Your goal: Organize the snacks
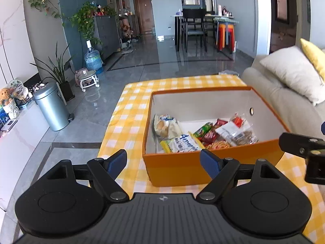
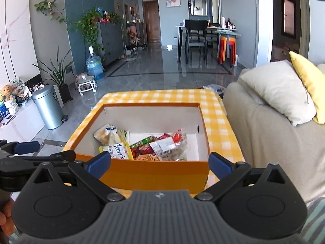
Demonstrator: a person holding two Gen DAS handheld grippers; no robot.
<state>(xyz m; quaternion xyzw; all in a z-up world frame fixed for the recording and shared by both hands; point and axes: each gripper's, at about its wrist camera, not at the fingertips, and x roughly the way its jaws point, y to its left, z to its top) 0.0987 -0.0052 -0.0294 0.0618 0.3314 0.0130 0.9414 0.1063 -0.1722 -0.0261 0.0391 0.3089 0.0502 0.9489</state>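
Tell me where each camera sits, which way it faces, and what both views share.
Left wrist: behind the open left tongs, facing the orange box of snacks; right tongs at the right edge.
Right wrist: behind the open right tongs, squarely facing the box; left tongs and a hand at left.
Shared: box, checked tablecloth, sofa, bin.

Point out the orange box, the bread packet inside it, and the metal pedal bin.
orange box (image 2: 158, 172): right wrist view, on its near outer wall.
bread packet (image 2: 106, 135): right wrist view, on the clear front showing the bread.
metal pedal bin (image 1: 51, 109): left wrist view, on the middle of its body.
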